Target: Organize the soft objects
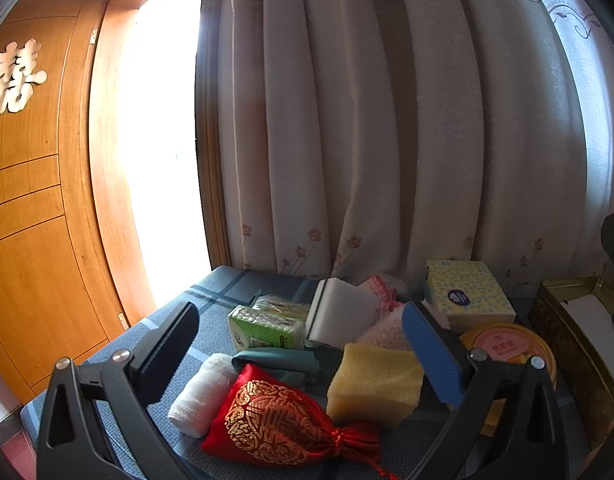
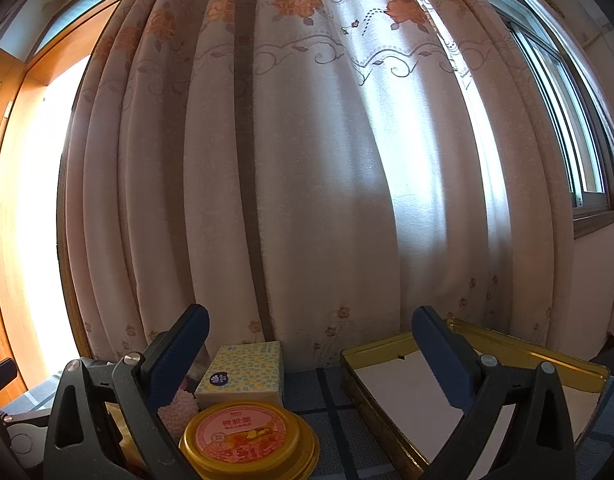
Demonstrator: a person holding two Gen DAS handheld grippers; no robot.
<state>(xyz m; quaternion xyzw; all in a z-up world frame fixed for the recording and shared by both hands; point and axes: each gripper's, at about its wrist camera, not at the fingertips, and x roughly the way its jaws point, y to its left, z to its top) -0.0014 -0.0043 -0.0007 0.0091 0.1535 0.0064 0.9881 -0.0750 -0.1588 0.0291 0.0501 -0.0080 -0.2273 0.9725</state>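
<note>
In the left wrist view, soft things lie on a blue checked cloth: a red embroidered pouch, a rolled white towel, a teal cloth, a yellow sponge, a white sponge block, pink fluffy fabric and green tissue packs. My left gripper is open and empty above them. My right gripper is open and empty, over the cloth between a round yellow tin and an open gold tin box.
A yellow-patterned tissue box stands at the back by the curtain; it also shows in the right wrist view. The round tin and gold box sit on the right. A wooden door is on the left.
</note>
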